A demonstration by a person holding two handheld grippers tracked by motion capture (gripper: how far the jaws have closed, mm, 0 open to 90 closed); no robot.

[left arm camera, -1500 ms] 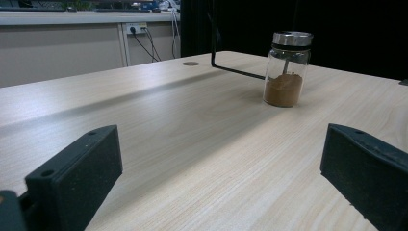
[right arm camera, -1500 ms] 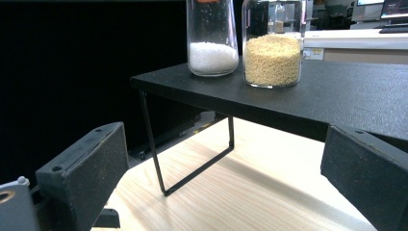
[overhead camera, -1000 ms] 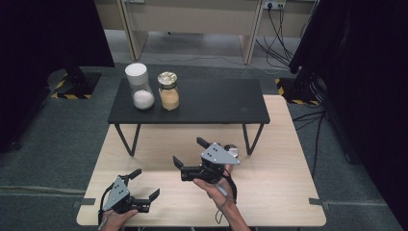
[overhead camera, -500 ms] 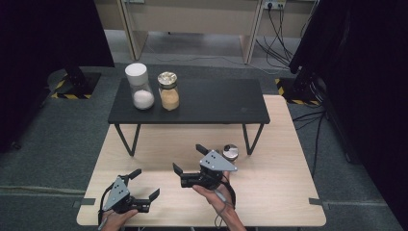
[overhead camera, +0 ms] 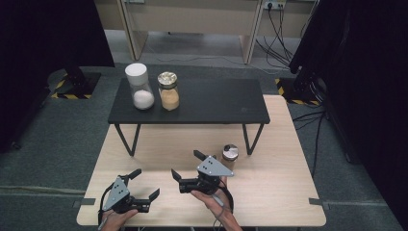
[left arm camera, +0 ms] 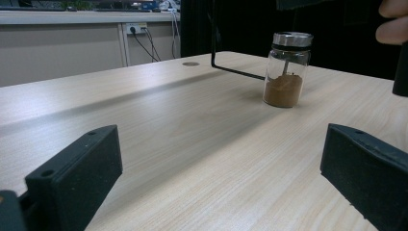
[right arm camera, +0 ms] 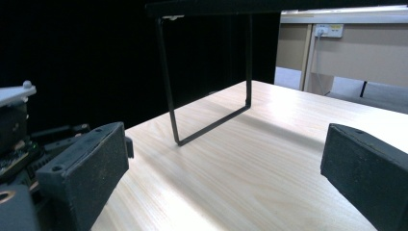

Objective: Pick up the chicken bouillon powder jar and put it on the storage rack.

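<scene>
A small glass jar (overhead camera: 230,155) with a silver lid and brown powder stands on the wooden table (overhead camera: 279,183), just right of my right gripper (overhead camera: 187,164). That gripper is open, with nothing between its jaws, and points left. My left gripper (overhead camera: 144,184) rests open near the table's front left corner. In the left gripper view the jar (left arm camera: 286,70) stands ahead to the right, beyond the open left gripper (left arm camera: 221,159). In the right gripper view, beyond the open right gripper (right arm camera: 226,163), I see the black shelf's leg (right arm camera: 207,86) and the left gripper (right arm camera: 19,139).
A low black shelf (overhead camera: 211,103) on thin metal legs spans the back of the table. On its left end stand a white-lidded jar of white powder (overhead camera: 139,86) and a gold-lidded jar of tan powder (overhead camera: 168,91). Cables lie on the floor behind.
My right gripper has drawn back toward the person, away from the small jar, which now shows fully. The left gripper has not moved.
</scene>
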